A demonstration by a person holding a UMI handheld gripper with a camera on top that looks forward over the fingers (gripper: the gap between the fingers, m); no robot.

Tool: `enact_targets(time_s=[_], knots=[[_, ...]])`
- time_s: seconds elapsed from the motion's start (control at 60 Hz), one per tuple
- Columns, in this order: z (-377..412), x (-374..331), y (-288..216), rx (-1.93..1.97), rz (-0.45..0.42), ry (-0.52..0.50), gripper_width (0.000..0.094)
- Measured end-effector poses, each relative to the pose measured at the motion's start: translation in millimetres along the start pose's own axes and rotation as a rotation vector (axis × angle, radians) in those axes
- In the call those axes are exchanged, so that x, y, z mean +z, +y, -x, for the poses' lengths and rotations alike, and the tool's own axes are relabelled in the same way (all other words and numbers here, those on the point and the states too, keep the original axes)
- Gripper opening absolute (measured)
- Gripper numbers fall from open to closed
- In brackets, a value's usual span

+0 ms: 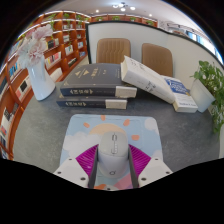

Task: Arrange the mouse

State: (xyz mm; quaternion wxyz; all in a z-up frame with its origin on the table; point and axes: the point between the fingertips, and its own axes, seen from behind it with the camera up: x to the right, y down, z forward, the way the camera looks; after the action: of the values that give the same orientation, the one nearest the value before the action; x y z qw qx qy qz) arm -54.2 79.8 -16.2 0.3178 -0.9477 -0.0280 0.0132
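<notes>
white mouse gripped between the closed-in fingers over a floral mouse mat

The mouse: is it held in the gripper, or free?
Held: both fingers press the white mouse's sides, above the mouse mat.

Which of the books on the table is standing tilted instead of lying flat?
The white book, right of the stacked dark books; it leans on edge, while those lie flat beyond the mouse between the gripper fingers.

Stacked books, vase, plant
</notes>
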Motion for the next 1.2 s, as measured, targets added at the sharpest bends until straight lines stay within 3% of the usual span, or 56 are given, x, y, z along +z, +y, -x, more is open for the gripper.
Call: enact_targets(time_s=[0.067,0.117,0.233,0.333,0.667,0.833,1.2], knots=[[-4.2,-2.2,1.5,-0.005,0.021,0.029,0.0619],[-6.5,-4.7,3.8,-0.005,0.038,0.039,0.0878],[2.8,-23.9,7.1,0.026,0.050,0.010,0.0860],[-1.6,-61.2,3.8,0.026,0.022,0.049,0.0865],[1.1,-234.8,-21.5,0.083,-0.186,0.131,0.0867],[16.0,-286.3,-21.8,0.094,-0.264,0.135,0.0863],[46.2,-324.0,15.2,0.071,-0.272,0.124,0.0863]])
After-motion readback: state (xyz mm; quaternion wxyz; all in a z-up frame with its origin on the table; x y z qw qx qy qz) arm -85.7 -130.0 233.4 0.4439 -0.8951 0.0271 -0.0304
